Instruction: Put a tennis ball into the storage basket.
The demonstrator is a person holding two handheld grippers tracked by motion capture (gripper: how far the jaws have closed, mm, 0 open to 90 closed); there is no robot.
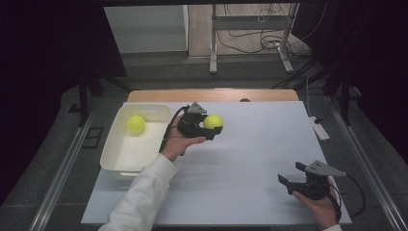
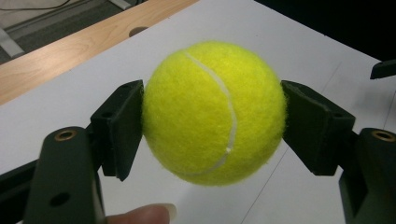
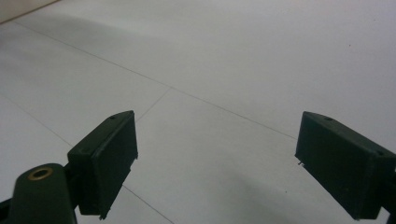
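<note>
A yellow tennis ball (image 1: 213,121) (image 2: 215,112) is held above the white table top (image 1: 250,159), with my left gripper (image 1: 211,126) (image 2: 212,128) shut on it, one black pad on each side. A second yellow tennis ball (image 1: 136,124) lies in the far corner of a white bin (image 1: 113,161) at the table's left. My right gripper (image 1: 292,175) (image 3: 217,163) rests low near the table's front right corner, open, with bare table surface between its fingers.
A wooden strip (image 1: 211,95) borders the table's far edge. A white power strip (image 1: 319,128) lies off the right side. Metal frame legs (image 1: 212,43) and cables stand on the floor beyond. Dark curtains close both sides.
</note>
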